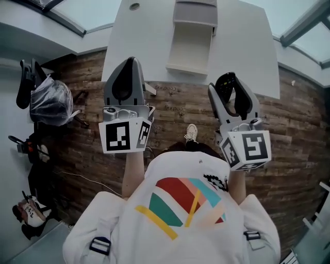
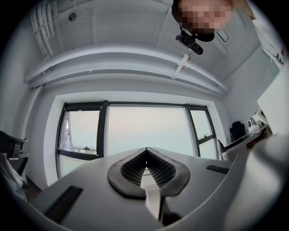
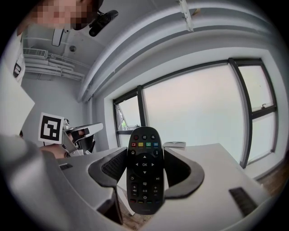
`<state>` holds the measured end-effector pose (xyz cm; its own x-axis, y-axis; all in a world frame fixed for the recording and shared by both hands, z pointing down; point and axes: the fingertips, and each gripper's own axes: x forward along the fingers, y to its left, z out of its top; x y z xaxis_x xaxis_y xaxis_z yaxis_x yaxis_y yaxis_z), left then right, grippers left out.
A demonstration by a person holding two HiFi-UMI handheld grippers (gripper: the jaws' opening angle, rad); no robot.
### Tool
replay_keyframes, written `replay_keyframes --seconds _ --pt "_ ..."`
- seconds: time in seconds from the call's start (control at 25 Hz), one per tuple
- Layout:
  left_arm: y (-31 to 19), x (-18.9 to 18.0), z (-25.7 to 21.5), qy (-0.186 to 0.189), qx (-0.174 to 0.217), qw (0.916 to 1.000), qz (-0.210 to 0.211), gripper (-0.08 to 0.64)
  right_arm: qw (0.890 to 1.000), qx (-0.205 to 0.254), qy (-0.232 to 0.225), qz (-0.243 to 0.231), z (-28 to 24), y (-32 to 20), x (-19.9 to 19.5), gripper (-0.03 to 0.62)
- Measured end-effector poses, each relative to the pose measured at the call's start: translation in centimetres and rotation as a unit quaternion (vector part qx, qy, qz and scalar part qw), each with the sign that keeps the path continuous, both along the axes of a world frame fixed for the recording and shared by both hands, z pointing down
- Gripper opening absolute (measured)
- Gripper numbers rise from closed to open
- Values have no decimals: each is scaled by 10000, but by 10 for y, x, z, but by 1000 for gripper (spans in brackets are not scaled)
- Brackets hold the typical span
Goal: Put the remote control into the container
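At twelve o'clock the white table [image 1: 136, 49] offers open surface to both sides of the container [image 1: 190, 49], which stands near its front edge. The wooden floor [image 1: 170, 100] before the table gives free passage. At nine o'clock a plastic bag [image 1: 50, 101] and dark clutter crowd the wall.

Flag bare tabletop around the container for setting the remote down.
Table is bare left of the container, up to a round hole, and right of it to the edge. The container itself looks empty. Clutter is only on the floor at left: a plastic bag.
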<state>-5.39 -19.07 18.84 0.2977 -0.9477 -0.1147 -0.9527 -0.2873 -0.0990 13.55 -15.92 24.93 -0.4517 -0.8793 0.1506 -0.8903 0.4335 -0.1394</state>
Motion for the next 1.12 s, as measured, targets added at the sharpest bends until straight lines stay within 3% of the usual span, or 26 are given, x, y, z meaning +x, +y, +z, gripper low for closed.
replay_keyframes --seconds 0.4,0.72,0.92,1.12 --pt "-5 -8 0 -38 -55 9997 -253 8 9994 -114 -283 -180 8 -17 1 255" --pt "-25 0 -13 -74 331 9994 -74 8 9996 -7 -296 31 6 -29 7 255" --pt "-43 -5 0 93 175 9998 -77 8 9998 -13 -173 26 8 -37 3 255" --pt "-74 -10 13 -56 125 9999 -29 8 9996 -211 -139 88 21 -65 -5 255"
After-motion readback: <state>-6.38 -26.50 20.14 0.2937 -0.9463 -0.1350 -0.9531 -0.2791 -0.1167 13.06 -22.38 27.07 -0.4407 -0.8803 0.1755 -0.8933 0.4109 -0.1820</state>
